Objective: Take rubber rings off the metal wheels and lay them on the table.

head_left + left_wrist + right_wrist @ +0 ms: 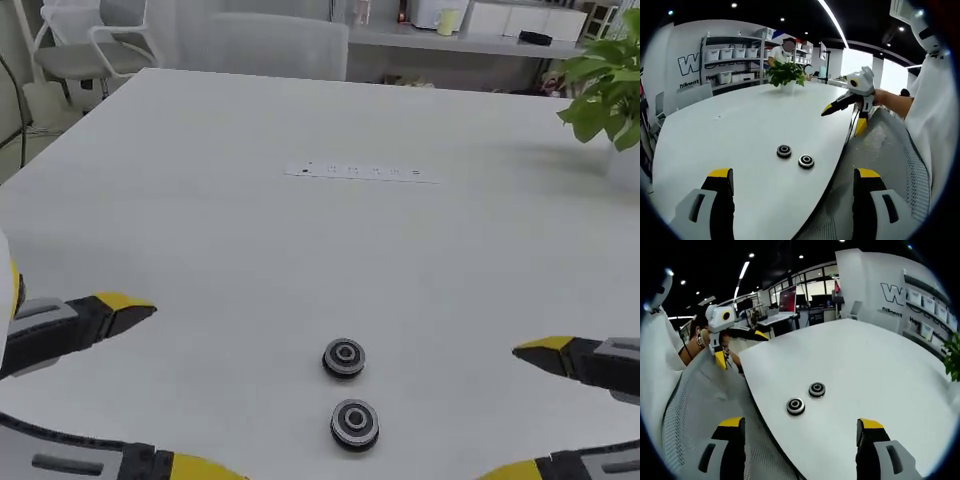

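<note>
Surroundings: potted plant at the far right of the white worktop; printed strip mid-worktop, well apart from the wheels.
Wheels: far wheel and near wheel lie flat, close together, near the front edge.
Rings: black rubber rings sit on silver hubs.
Left tongs: wide, empty.
Right tongs: wide, empty.

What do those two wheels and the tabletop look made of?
The far wheel and near wheel each show a matte black outer ring, likely rubber, around a shiny silver hub, likely metal. The table is smooth matte white, perhaps laminate; the look leaves it open.
</note>
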Demonstrator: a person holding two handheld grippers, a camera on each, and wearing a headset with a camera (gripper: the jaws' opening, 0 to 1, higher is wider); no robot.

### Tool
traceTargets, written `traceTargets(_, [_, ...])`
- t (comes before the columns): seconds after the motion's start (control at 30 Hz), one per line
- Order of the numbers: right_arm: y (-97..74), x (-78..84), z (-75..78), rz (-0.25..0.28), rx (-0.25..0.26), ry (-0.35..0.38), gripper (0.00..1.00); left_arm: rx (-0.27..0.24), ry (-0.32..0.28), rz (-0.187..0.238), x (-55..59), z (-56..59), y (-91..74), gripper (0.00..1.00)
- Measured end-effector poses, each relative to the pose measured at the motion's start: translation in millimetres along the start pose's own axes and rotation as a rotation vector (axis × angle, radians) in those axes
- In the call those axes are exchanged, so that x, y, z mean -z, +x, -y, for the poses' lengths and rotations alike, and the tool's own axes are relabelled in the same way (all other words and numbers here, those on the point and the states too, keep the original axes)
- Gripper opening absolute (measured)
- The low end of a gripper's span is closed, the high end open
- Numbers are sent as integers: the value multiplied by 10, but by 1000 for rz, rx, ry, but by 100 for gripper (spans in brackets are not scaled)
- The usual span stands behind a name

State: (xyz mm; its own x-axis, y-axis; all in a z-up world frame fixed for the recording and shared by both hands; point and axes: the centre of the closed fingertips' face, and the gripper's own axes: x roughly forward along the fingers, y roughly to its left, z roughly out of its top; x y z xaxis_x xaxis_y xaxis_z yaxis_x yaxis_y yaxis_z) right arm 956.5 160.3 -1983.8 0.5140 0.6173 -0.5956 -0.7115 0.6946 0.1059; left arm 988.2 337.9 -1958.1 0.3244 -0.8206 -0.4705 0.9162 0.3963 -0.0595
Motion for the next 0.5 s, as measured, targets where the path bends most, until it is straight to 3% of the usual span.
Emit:
traceTargets(0.27, [55, -370, 52, 74, -7, -27, 90, 4, 77, 33, -254, -76, 11, 99])
traceTargets(0.37, [94, -491, 76, 96, -18, -38, 89, 25, 70, 98, -413, -62, 27, 99])
traceTargets(0.5, [154, -599, 97, 124, -36, -46, 87, 42, 79, 133, -493, -37, 42, 99])
